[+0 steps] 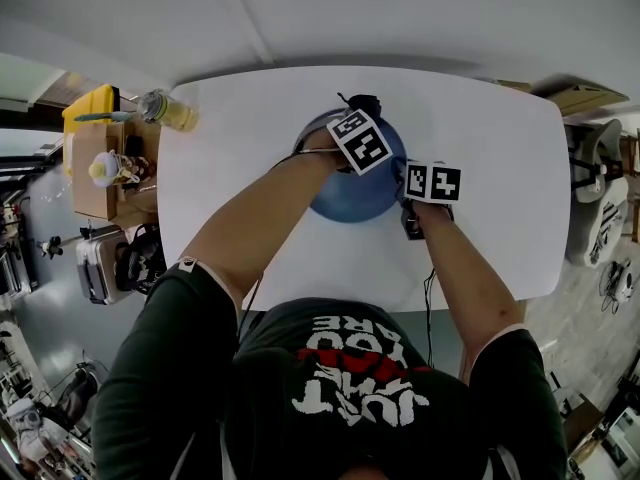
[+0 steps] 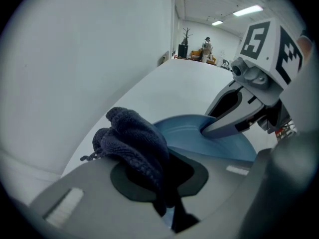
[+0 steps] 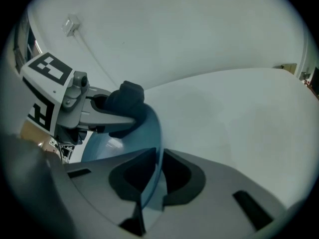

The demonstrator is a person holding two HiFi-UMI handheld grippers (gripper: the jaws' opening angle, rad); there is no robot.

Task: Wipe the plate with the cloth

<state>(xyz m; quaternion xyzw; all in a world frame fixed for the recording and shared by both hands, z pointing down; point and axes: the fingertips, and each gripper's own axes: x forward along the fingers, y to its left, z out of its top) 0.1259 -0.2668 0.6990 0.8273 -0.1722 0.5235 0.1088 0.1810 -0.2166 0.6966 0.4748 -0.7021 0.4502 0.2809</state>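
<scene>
A blue plate (image 1: 350, 200) lies in the middle of the white table (image 1: 240, 158). My left gripper (image 1: 358, 118) hangs over the plate's far side, shut on a dark blue knitted cloth (image 2: 133, 142) that bunches out past the jaws; the cloth (image 1: 363, 103) sits at the plate's far rim. The left gripper (image 2: 167, 180) looks across the plate (image 2: 209, 141) at the right gripper (image 2: 234, 118). My right gripper (image 3: 152, 176) is shut on the plate's right rim (image 3: 152, 148), which runs edge-on between its pads. Beyond it are the left gripper (image 3: 117, 114) and the cloth (image 3: 127, 97). In the head view the right gripper (image 1: 405, 200) stands at the plate's right edge.
A bottle of yellow liquid (image 1: 168, 111) stands at the table's far left corner. A wooden cart (image 1: 98, 173) with small items is left of the table, and chairs (image 1: 595, 203) are on the right. The person's body is at the table's near edge.
</scene>
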